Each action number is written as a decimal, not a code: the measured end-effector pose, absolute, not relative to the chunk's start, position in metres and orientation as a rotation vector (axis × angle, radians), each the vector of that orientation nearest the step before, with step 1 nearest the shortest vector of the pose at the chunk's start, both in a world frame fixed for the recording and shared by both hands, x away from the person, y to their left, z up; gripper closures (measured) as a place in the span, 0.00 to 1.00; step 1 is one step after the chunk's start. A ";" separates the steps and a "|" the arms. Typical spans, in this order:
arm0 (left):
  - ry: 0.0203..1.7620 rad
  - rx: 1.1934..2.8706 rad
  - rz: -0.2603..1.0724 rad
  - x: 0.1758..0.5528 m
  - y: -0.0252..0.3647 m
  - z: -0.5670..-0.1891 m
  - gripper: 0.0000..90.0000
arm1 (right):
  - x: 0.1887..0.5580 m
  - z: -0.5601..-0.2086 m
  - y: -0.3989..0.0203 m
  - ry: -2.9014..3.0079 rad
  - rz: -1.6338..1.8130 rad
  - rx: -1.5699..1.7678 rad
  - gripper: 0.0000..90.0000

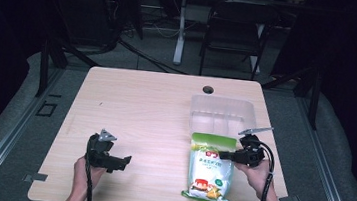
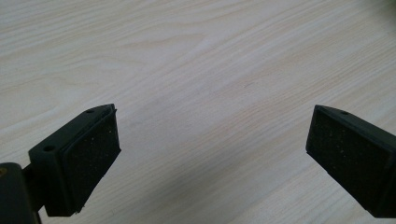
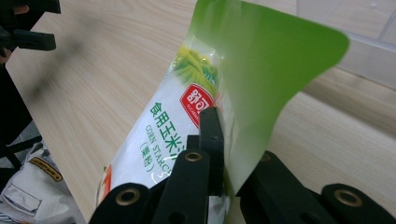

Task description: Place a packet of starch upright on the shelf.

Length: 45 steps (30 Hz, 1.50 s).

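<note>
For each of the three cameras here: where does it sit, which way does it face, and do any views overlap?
High view: above the person's side, facing forward and down on the table; both hands and forearms show.
Left gripper view: rides the left gripper, facing bare tabletop between open jaws.
Right gripper view: rides the right gripper, jaws shut on the corn starch bag.
Shared: high and right gripper views show bag and clear bin.

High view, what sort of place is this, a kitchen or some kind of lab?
Likely a lab or recording studio, not a kitchen: a lone wooden table on a carpeted floor, dark curtains around it, cables trailing by a desk leg behind, and a folding chair.
</note>
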State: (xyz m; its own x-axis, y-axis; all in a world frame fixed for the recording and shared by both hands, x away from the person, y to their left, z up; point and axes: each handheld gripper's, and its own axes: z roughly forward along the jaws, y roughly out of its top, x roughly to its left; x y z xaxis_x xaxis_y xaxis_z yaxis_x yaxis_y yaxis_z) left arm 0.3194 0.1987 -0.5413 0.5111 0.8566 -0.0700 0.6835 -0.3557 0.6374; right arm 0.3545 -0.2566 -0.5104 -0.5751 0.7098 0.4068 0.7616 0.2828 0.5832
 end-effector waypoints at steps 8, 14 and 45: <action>1.253 2.141 0.364 0.320 0.198 -0.542 0.03 | 0.350 -0.499 -0.257 -2.463 -1.231 -1.409 1.00; 1.252 2.140 0.368 0.319 0.198 -0.541 0.03 | 0.347 -0.494 -0.260 -2.466 -1.252 -1.408 1.00; 1.248 2.152 0.359 0.320 0.198 -0.542 0.03 | 0.329 -0.460 -0.255 -2.509 -1.367 -1.294 1.00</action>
